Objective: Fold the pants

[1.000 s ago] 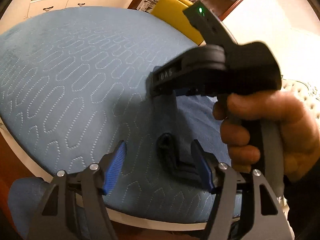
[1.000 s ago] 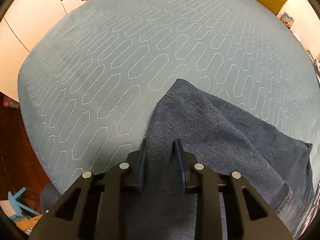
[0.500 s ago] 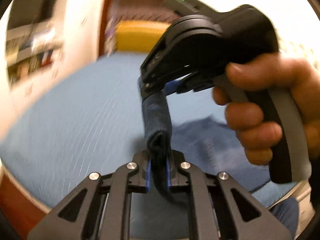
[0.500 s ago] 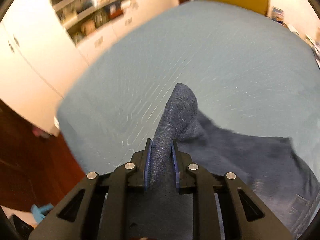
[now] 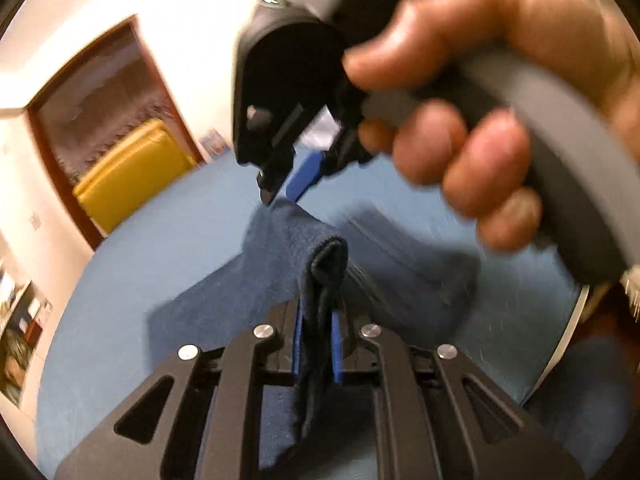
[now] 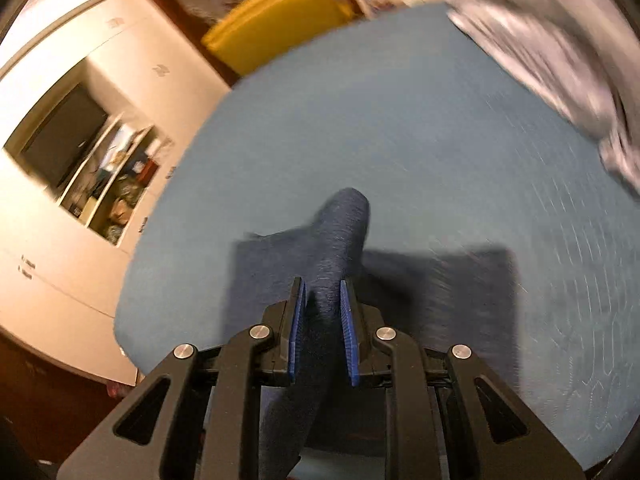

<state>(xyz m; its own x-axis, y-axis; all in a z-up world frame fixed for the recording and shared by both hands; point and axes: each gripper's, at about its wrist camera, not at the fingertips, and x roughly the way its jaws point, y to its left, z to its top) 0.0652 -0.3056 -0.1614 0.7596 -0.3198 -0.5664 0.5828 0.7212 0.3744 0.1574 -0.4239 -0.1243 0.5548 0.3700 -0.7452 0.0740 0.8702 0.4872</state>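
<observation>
Now mid-fold | left gripper (image 5: 316,344) clamped on pants (image 5: 276,280) edge | right gripper (image 6: 323,332) clamped on another bunch | pants half lifted above blue bed (image 6: 400,140), rest lying flat | fold not yet laid down

A blue quilted bed (image 6: 400,128) fills the middle of the room. Past its far edge sits a yellow chair (image 6: 276,16) before a dark wood doorway (image 5: 96,92). White cabinets (image 6: 60,216) line the wall, with cluttered shelves (image 6: 116,184) and a dark screen (image 6: 60,140) recessed in them.
</observation>
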